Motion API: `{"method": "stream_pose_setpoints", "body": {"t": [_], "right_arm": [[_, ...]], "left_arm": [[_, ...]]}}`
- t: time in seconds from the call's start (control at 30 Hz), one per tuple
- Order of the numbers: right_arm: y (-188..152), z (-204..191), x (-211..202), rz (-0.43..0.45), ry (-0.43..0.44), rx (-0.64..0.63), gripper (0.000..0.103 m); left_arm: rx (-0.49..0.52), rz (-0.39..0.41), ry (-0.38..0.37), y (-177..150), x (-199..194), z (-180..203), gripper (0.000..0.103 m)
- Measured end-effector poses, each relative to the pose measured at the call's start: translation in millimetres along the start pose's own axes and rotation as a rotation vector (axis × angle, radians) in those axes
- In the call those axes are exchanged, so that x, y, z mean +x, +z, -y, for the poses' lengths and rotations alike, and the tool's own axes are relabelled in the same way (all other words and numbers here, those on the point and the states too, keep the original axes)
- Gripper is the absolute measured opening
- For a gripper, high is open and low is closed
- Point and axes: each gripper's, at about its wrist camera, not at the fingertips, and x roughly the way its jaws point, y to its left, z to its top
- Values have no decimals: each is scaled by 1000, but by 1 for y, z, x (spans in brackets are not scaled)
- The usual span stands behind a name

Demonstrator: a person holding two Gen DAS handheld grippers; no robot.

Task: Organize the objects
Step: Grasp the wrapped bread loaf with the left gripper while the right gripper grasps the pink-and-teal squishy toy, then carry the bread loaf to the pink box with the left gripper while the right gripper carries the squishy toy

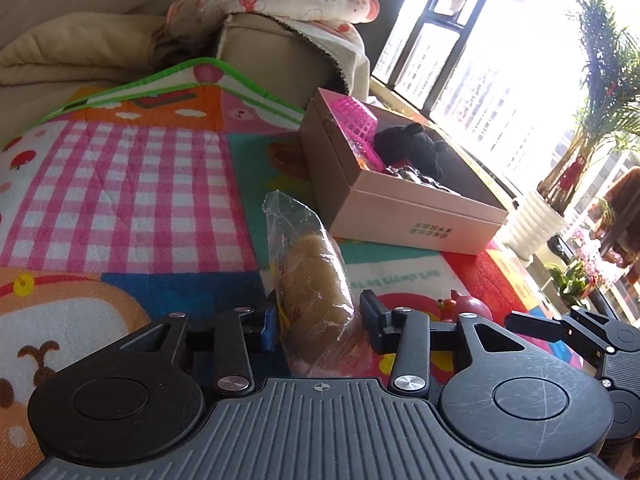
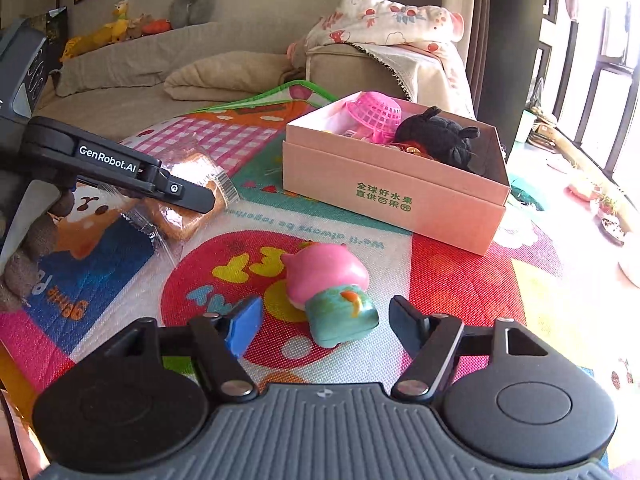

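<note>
My left gripper [image 1: 320, 326] is shut on a bread roll in a clear plastic bag [image 1: 316, 292], one pad on each side of it, low over the colourful play mat [image 1: 120, 184]. The right wrist view shows that bagged bread [image 2: 188, 216] under the left gripper's finger [image 2: 180, 192]. My right gripper [image 2: 326, 324] stands open around a pink-and-teal toy figure [image 2: 328, 292] lying on the mat; neither pad touches it. A pink cardboard box [image 2: 380, 196] sits beyond, holding a pink mesh basket [image 2: 376, 112] and a black plush toy [image 2: 440, 140].
A beige sofa [image 2: 160, 68] with a folded blanket and a floral cloth [image 2: 392, 20] borders the mat at the back. A potted palm in a white pot [image 1: 532, 224] stands by the window on the right. The pink box [image 1: 400, 216] lies just ahead of the bread.
</note>
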Motion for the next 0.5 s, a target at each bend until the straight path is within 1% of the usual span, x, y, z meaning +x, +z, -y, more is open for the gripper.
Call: {"method": "stream_pose_setpoints", "body": {"t": [0.13,0.2,0.27,0.3,0.33,0.37,0.43,0.5], "right_arm": [[9,2,10,8,-1,8,82],[12,2,22,-20,22,3,83],[13,1,33,-57,20,4,82],[13,0,34,-66,15,0,76],[14,0,34,-71,14,-4,58],[15,-1,31,-73,16,-6,50],[16,-1,17,-46,2,-10,49],[17,0,2,-18,-4,-19,49]], "left_arm": [[95,5,23,-2,-4,11,40],[105,-5,19,-3,-5,12,39],[112,-14,11,-4,-9,12,39],[120,-15,7,-4,-11,13,39],[131,-13,5,-5,-14,14,39],[142,-12,3,-5,-16,15,39],[165,-11,-4,-5,-22,19,39],[163,-7,-20,-2,-24,21,38]]}}
